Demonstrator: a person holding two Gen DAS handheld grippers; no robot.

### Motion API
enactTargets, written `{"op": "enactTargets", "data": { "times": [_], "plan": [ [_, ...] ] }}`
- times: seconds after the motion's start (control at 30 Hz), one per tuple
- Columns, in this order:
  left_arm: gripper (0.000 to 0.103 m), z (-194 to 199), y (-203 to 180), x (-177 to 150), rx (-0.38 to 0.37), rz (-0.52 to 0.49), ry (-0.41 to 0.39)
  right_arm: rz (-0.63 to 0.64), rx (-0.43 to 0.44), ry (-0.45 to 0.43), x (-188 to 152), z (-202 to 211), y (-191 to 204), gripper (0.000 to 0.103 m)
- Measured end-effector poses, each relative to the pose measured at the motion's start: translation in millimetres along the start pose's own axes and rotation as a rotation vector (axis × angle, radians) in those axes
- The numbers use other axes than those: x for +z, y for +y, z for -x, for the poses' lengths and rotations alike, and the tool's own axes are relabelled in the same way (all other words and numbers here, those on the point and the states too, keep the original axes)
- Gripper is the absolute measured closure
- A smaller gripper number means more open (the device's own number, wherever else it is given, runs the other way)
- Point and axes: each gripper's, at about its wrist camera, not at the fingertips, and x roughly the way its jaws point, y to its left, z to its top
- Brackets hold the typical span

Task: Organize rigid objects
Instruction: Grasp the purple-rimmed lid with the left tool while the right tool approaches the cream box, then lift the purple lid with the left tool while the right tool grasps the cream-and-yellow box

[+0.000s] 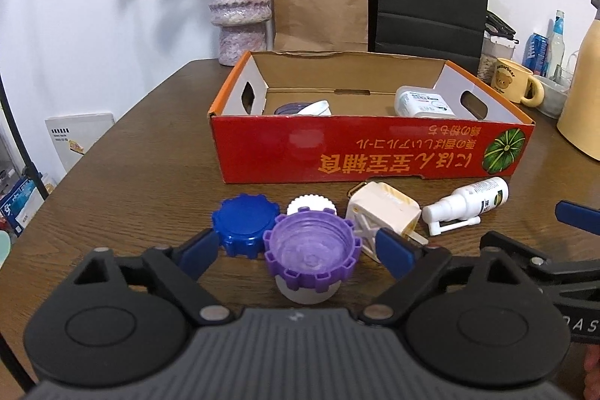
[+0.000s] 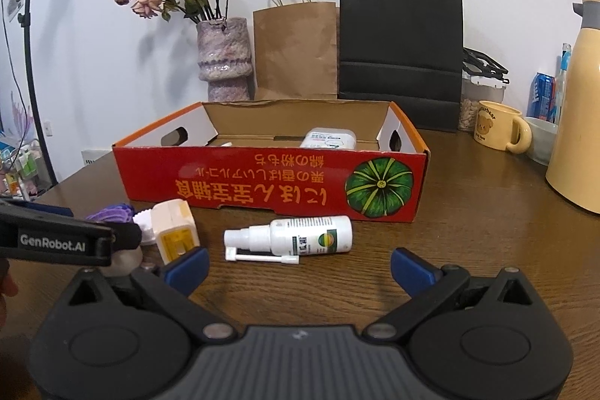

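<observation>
Purple-capped jar [image 1: 312,252] is standing on the brown table [image 1: 131,197] between the two blue pads of the left gripper [image 1: 300,248], near the camera and just in front of the red cardboard box [image 1: 371,149]. Its toothed purple cap is facing up, so the jar's axis is running upright, across the line of the fingers, and the left hand is plainly the nearer one. Gaps are showing on both sides between pads and cap, so the left gripper is standing spread with nothing yet pinched; the coming move, I judge, is calling for a squeeze on the cap's sides. Sitting just left of the jar and touching its rim is a blue toothed cap [image 1: 245,223], with a white ridged cap [image 1: 313,205] just behind. Moving right, a cream plug adapter [image 1: 382,212] is lying just beside the jar, close to the right pad, and could be nudged as the fingers come in. Farther right, a white spray bottle [image 2: 296,237] is lying on its side, its long axis running left to right, nozzle to the left. The right gripper [image 2: 298,268] is hanging near it, spread wide and holding nothing. Inside the box a white jar [image 1: 307,108] and a white flat container [image 1: 422,102] are already lying.
</observation>
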Motion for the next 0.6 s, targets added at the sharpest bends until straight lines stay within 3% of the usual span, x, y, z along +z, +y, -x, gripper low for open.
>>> {"op": "enactTargets", "data": {
  "times": [0.3,0.6],
  "plan": [
    [0.047,3.6,-3.5,-2.9,-0.037,-0.007,-0.011,-0.004,-0.001,0.001,-0.6,-0.5,-0.9,0.000],
    [0.047,9.2,-1.7,-3.5,-0.056,0.003,-0.036,-0.003,-0.001,0.001,-0.7,-0.3,-1.0,0.000]
  ]
}}
